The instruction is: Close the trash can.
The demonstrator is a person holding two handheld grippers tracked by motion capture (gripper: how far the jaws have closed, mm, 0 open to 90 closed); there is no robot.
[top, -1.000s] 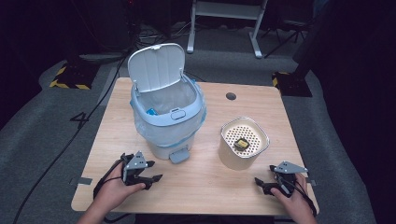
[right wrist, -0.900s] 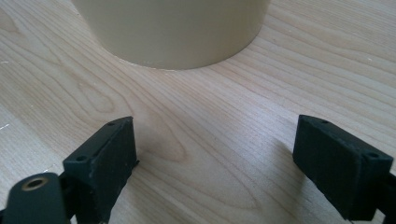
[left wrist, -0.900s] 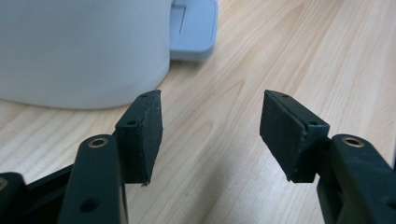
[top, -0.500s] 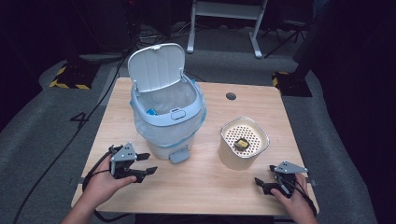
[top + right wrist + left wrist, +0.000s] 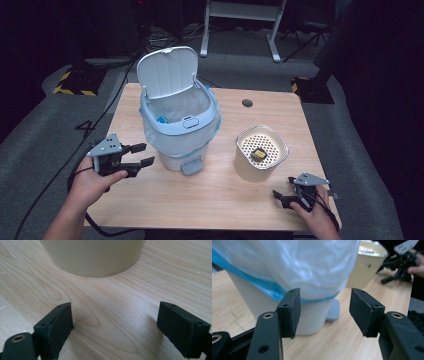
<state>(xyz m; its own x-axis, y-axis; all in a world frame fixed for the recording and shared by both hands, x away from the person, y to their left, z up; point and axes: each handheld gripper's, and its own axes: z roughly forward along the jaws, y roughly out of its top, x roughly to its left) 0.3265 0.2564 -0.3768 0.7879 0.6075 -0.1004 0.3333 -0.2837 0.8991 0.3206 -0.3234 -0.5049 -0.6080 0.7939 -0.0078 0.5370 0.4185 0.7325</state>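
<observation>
Bin (image 5: pixel 180 131), white with a blue-edged liner and a pedal at its foot, stands at the middle of the desk (image 5: pixel 210 200), its lid tipped up and open; something small and blue lies inside. Just left of the bin, the left tongs (image 5: pixel 143 154) hover raised and aimed at its liner-covered side, spread with nothing between them, the jaws having just been closing a little. Right of the bin sits a cream canister (image 5: pixel 260 154) with a perforated top carrying a small dark-and-yellow item. Beyond the canister, near the desk's front edge, the right tongs (image 5: pixel 278 196) rest spread and empty. Judging by this, the work is barely begun: nothing is gripped yet.
</observation>
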